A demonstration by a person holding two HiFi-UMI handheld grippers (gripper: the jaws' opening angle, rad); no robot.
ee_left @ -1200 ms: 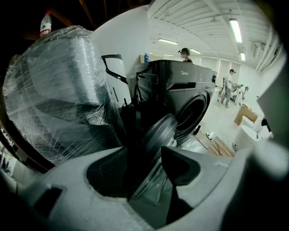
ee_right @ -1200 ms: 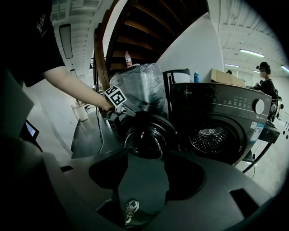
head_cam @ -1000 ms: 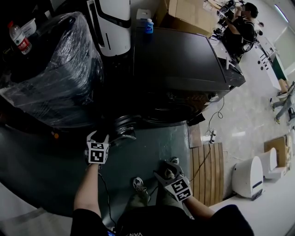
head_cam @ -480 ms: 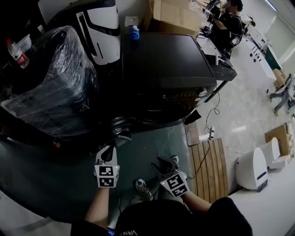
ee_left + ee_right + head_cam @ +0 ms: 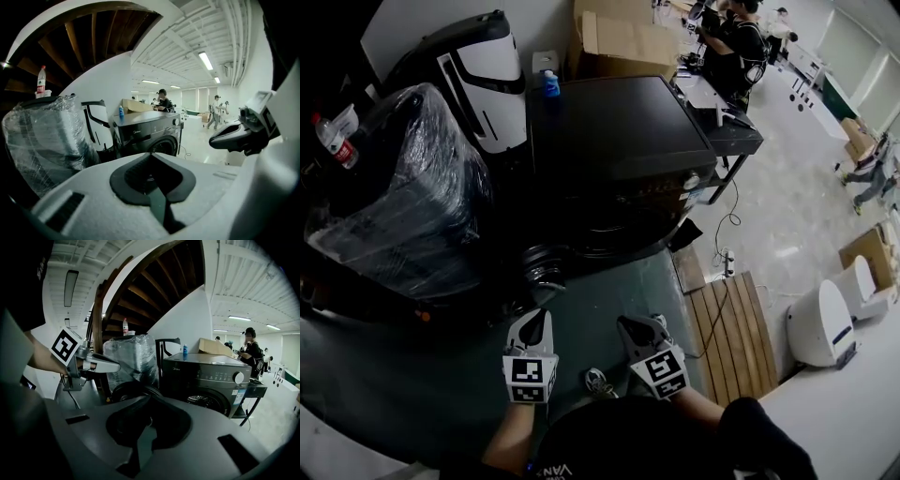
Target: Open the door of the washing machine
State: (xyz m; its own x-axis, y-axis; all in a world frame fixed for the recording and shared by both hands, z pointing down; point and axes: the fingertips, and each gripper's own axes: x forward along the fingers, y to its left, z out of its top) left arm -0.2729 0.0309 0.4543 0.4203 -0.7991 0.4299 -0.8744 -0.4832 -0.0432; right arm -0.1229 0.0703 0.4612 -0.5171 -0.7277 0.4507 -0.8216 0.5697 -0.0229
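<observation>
The left gripper (image 5: 534, 321) and right gripper (image 5: 634, 326) pulled back from the washer (image 5: 619, 131), snapping shut on nothing; its door (image 5: 542, 265) (hanging open) looks heavy; hold the rim.

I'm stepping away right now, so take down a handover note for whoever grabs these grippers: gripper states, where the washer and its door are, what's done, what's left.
Left gripper: jaws have just closed, shut on nothing, held short of the machine.
Right gripper: the same, just closed and empty.
Washing machine: straight ahead, next to the plastic-wrapped bundle.
Door: swung open, drum opening exposed.
Done: door is open.
Left: apparently nothing.
</observation>
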